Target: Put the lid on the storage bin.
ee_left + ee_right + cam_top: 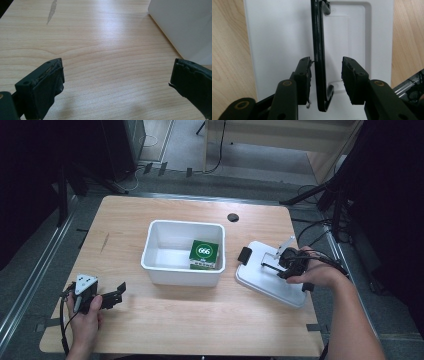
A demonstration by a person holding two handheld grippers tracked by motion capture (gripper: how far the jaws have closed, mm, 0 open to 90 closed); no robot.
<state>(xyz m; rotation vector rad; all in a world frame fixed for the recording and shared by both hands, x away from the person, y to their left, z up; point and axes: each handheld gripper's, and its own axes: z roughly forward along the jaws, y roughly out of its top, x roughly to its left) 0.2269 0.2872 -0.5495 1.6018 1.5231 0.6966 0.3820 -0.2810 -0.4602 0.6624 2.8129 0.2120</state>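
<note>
— Where are your two grippers at this moment?

— My right gripper [325,72] hangs over the white lid [270,280], which lies flat on the wooden table [165,320] just to the right of the white bin [182,252]. My left gripper [112,296] sits low near the table's front-left corner, well apart from the lid.

— Is the right one gripping anything?

— Not quite. In the right gripper view the lid's black handle [319,50] stands between the jaws. The left-hand pad is touching the bar or next to touching it; the other pad stands off it with white lid showing in the gap. So the jaws bracket the handle, not clamped on it.

— And the left?

— Released. In the left gripper view my jaws are spread wide over bare wood, nothing between them, with a corner of the bin's white wall [185,27] at the upper right.

— What is in the bin?

— A green box [204,255] printed with "666" in a white circle, resting against the bin's right inner wall. The bin is uncovered.

— How does the lid lie?

— Top side up, turned at an angle to the table's edge, with a black latch [244,255] at its end nearest the bin. It is close beside the bin; I cannot tell whether they touch.
</note>
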